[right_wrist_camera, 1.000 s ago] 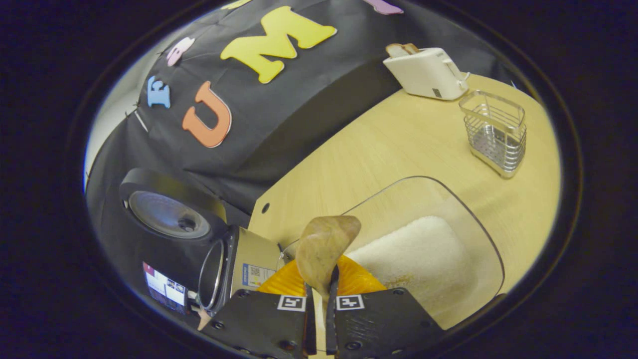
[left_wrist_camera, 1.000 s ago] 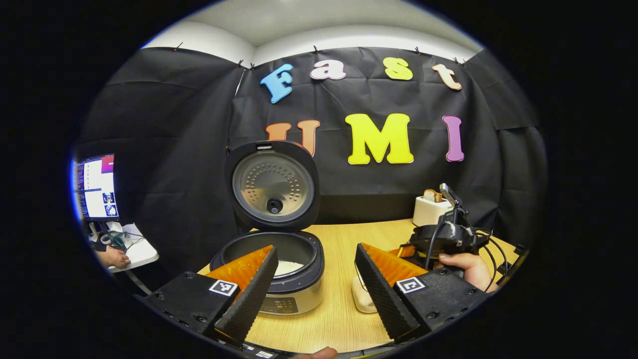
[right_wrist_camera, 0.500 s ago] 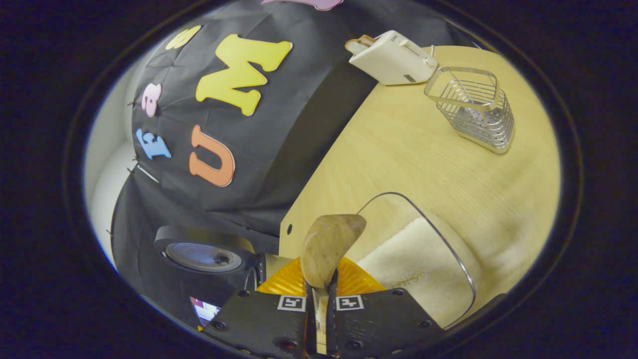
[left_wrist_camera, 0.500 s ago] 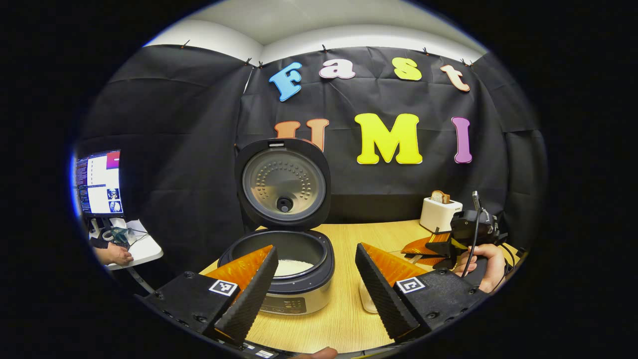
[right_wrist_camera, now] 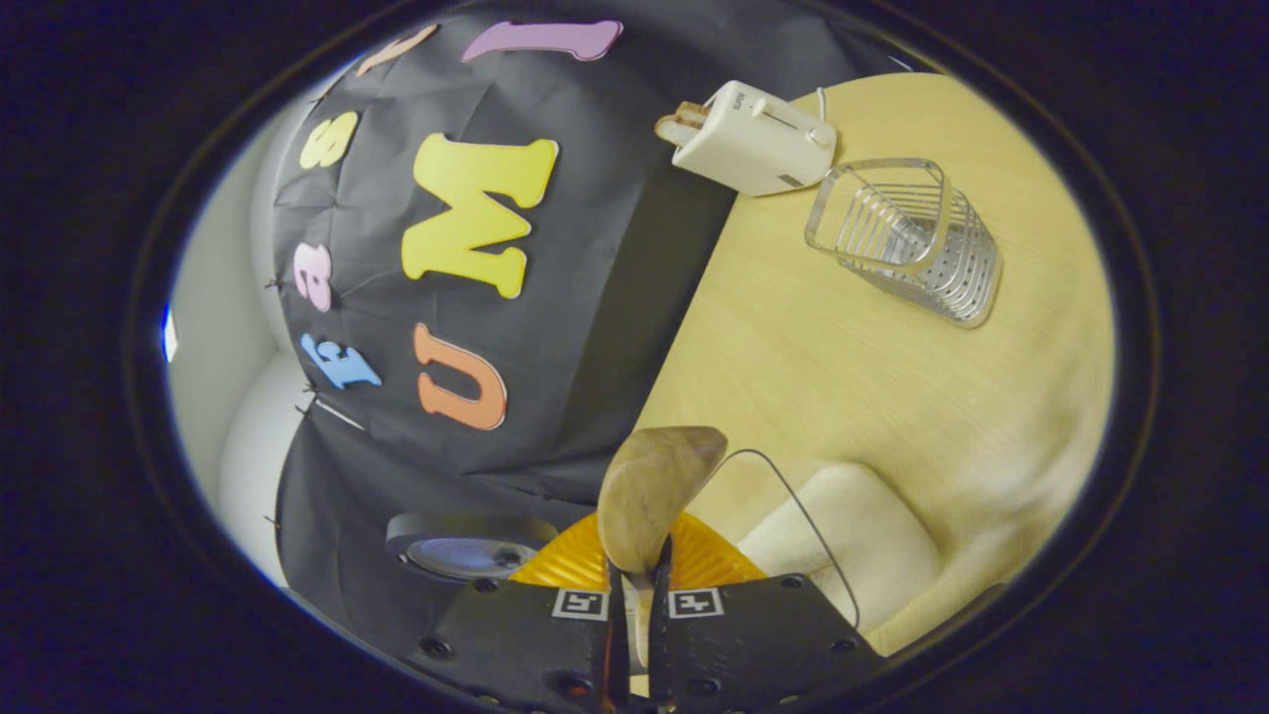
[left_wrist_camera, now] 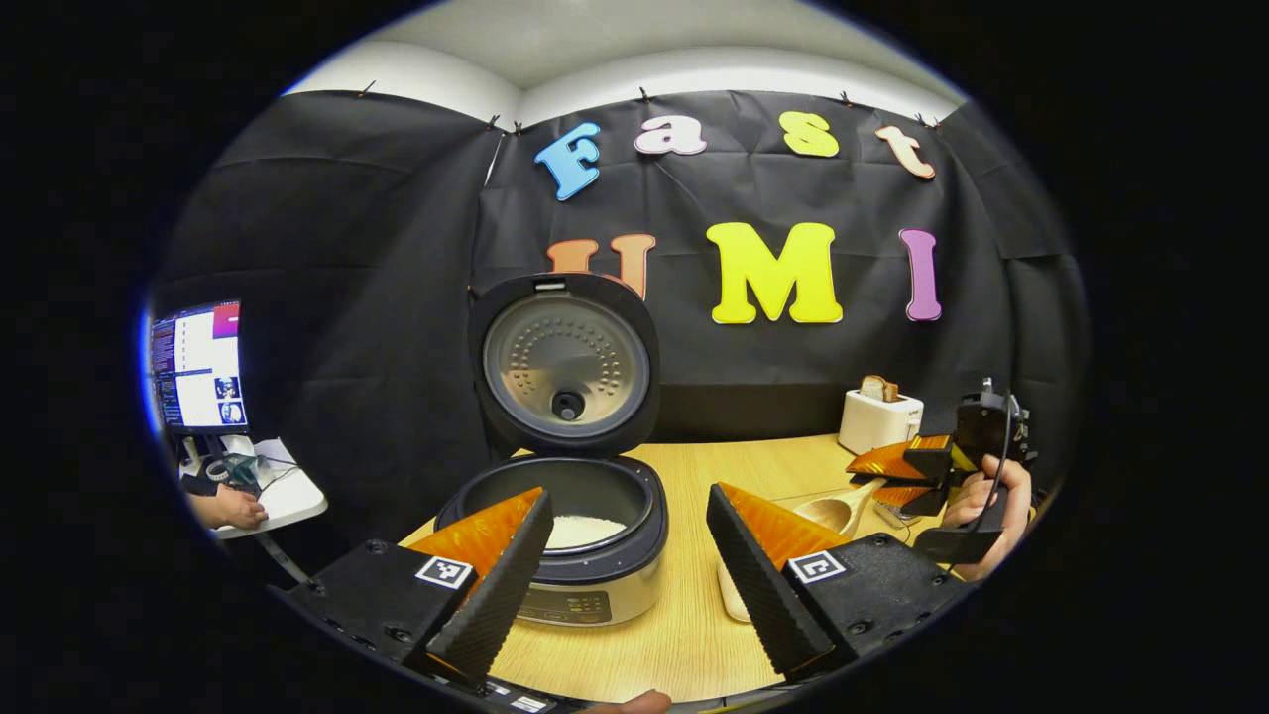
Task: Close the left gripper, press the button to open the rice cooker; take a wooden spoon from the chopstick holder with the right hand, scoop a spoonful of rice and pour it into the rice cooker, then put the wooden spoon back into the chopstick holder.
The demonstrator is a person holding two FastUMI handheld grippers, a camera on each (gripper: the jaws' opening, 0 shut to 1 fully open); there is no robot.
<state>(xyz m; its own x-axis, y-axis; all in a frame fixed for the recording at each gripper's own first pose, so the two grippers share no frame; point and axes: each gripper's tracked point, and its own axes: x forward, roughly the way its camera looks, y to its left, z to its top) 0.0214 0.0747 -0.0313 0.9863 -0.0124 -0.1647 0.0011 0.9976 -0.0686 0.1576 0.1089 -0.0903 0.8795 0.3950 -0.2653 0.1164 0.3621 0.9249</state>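
The rice cooker [left_wrist_camera: 585, 570] stands with its lid [left_wrist_camera: 565, 362] raised and white rice [left_wrist_camera: 585, 531] in the pot. My left gripper [left_wrist_camera: 625, 570] hovers open in front of it, holding nothing. At the right of the left gripper view, a hand holds my right gripper [left_wrist_camera: 870, 483], shut on the wooden spoon [left_wrist_camera: 833, 511], whose bowl looks empty. In the right gripper view, which is rolled strongly, the wooden spoon [right_wrist_camera: 649, 486] sticks out from between my right gripper's [right_wrist_camera: 634, 605] fingers, over the clear rice container [right_wrist_camera: 863, 535]. The wire chopstick holder [right_wrist_camera: 907, 238] stands farther off on the table [right_wrist_camera: 843, 377].
A white toaster [right_wrist_camera: 749, 139] with bread sits against the back wall, next to the chopstick holder; it is also in the left gripper view as the toaster [left_wrist_camera: 877, 418]. A monitor [left_wrist_camera: 198, 367] and a person's hand [left_wrist_camera: 228, 511] are off the table's left side.
My right gripper has drawn back to the right, away from the cooker, and rolled further, carrying the spoon. The left gripper has barely shifted and stays open.
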